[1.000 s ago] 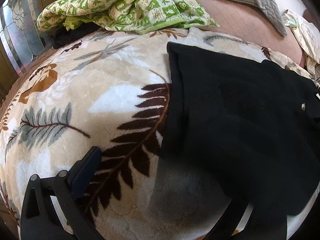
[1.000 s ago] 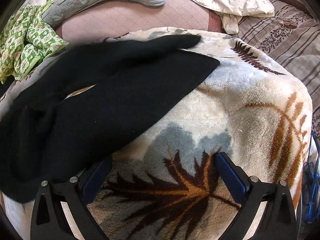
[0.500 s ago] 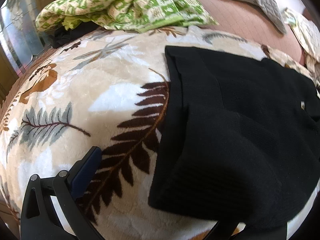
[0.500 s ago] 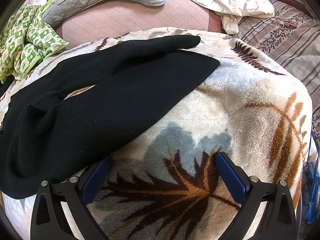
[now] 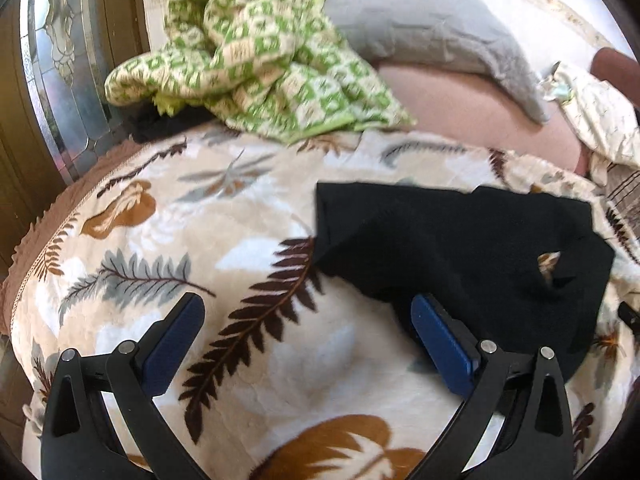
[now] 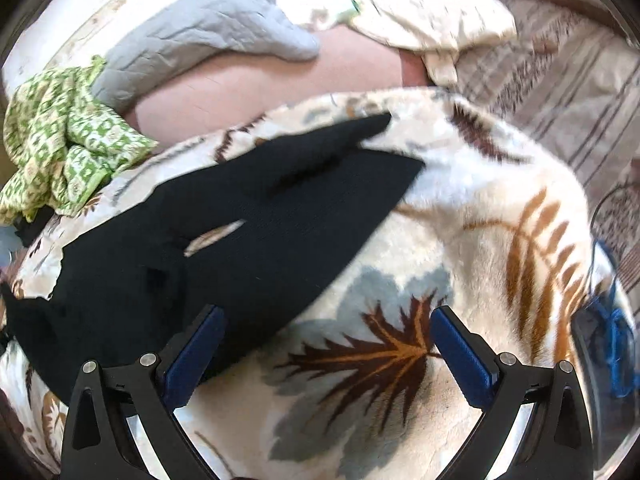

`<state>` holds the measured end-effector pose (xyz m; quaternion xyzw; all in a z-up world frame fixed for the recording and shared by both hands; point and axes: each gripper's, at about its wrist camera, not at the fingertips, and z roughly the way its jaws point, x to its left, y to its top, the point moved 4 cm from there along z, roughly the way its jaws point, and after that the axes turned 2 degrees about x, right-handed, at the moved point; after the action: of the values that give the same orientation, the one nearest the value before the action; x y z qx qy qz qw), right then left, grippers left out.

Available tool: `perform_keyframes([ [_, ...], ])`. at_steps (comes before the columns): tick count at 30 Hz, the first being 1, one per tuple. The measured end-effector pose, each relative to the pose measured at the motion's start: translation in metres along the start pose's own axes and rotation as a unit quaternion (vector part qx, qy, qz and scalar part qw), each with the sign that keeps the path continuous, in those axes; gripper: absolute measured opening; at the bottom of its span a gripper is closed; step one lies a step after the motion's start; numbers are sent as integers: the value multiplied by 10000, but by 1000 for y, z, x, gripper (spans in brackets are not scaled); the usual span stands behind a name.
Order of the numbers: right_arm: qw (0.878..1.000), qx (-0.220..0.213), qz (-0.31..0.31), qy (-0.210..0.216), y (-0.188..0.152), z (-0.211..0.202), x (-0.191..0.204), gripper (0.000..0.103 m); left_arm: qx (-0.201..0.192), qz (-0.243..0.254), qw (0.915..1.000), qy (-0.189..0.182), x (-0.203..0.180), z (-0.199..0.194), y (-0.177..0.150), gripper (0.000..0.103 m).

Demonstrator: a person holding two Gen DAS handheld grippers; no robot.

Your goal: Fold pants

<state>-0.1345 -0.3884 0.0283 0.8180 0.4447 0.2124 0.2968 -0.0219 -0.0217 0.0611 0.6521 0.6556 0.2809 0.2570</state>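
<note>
- On the bed's leaf-print blanket (image 5: 256,216), the black pants (image 6: 256,240) lie spread out, legs angled toward the far edge.
- Judged next: pinch both near corners and carry them over evenly, avoiding bunching.
- Left claw (image 5: 308,336) hovers low, jaws wide, empty, beside the cloth's near edge.
- Right claw (image 6: 328,344) likewise wide, empty.

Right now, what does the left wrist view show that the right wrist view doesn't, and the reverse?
Only the left wrist view shows the leaded glass door at far left and the open left gripper.

Only the right wrist view shows the striped bedding, a blue cord at the right edge, and the open right gripper.

Both show the black pants on the leaf-print blanket, the green patterned quilt and the grey pillow.
</note>
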Motion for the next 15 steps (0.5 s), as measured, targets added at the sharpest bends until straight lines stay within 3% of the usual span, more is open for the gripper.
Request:
perform_keyframes([
  [7, 9993, -190, -165, 264, 4, -18, 30, 103, -271, 235, 9990, -274, -38, -18, 6, 103],
  [15, 9980, -333, -242, 486, 5, -25, 50, 103, -309, 358, 9967, -665, -71, -19, 9, 103],
])
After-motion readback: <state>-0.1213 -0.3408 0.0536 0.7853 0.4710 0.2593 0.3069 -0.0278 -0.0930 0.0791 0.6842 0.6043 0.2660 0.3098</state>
